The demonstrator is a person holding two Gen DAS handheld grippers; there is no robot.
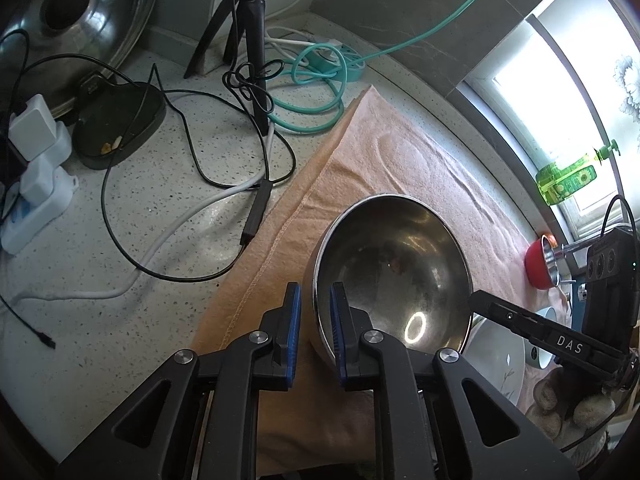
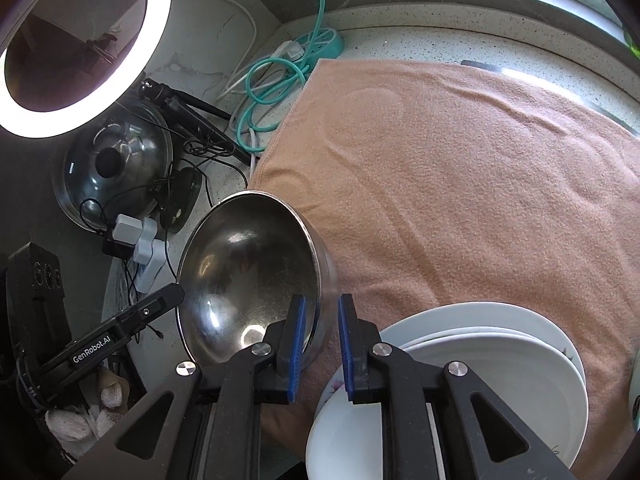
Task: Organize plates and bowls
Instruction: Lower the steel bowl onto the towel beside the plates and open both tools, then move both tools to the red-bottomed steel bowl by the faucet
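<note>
Countertop (image 2: 420, 40): ring light (image 2: 80, 46) right-view only

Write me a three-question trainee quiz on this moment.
1. True or false: the steel bowl is upside down.
2. What passes between the fingers of the left tool? A) the bowl's rim B) a black cable C) nothing
3. What colour is the towel under the bowl?

Key: 1 false, its opening faces up; 2 A; 3 orange-pink.

Right hand-held gripper (image 2: 322, 344) straddles the steel bowl's (image 2: 244, 276) rim, pads apart.
</note>
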